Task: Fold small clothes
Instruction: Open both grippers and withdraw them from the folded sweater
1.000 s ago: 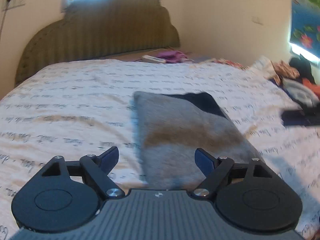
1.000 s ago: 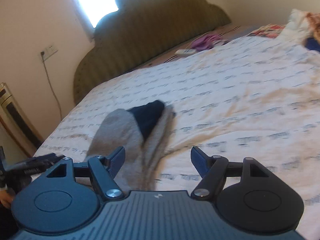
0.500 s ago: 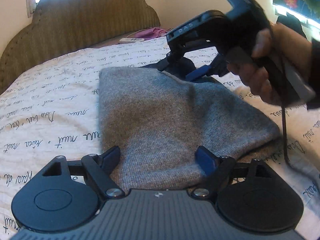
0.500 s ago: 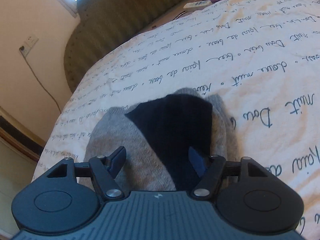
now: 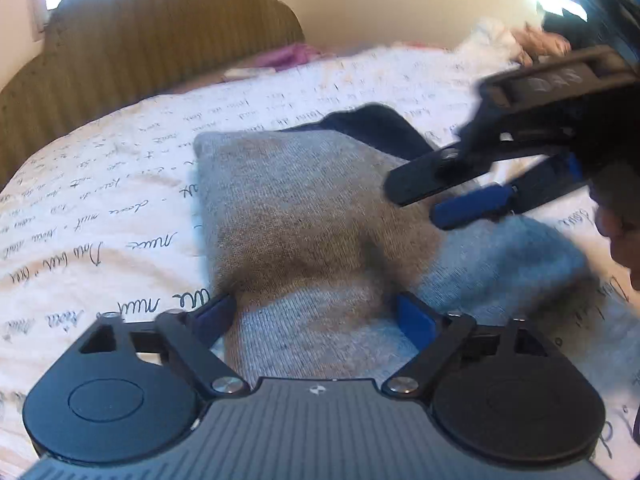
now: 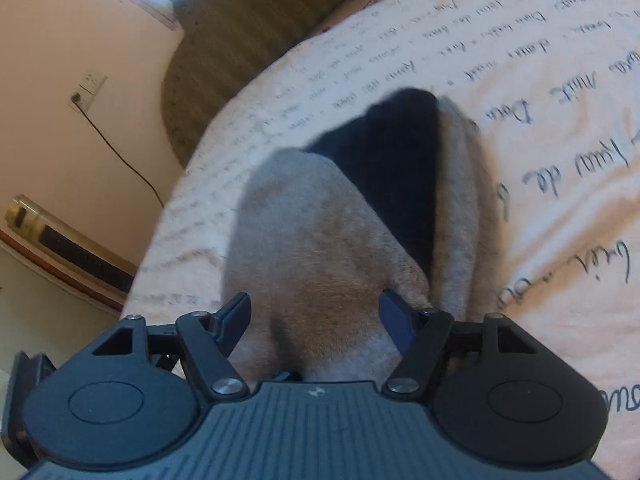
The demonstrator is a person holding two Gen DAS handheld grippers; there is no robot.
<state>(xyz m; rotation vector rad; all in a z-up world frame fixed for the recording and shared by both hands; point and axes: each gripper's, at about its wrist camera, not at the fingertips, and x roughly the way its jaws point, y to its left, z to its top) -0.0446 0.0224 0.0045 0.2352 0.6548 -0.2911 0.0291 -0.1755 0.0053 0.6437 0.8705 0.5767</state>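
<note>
Grey sock [image 5: 304, 208] with navy cuff [image 5: 380, 128] lies flat mid-bed, 12 o'clock of both tongs. Left tongs [image 5: 316, 316] and right tongs [image 6: 316, 316] released, straddling it. Fold looks not started; bedsheet [image 5: 100, 208] beneath.

Script runs all over the cream bed sheet [image 5: 100, 208], loopy handwriting in dark ink, and "nuit" shows on the near left just ahead of the left gripper's fingers, though most other words there are too blurred to make out. From the right wrist view the same sheet [image 6: 560, 128] gives "de" on the right side, and further words smear into motion blur. On the right gripper's body [image 5: 560, 80], far right, pale raised letters show but cannot be read.
</note>
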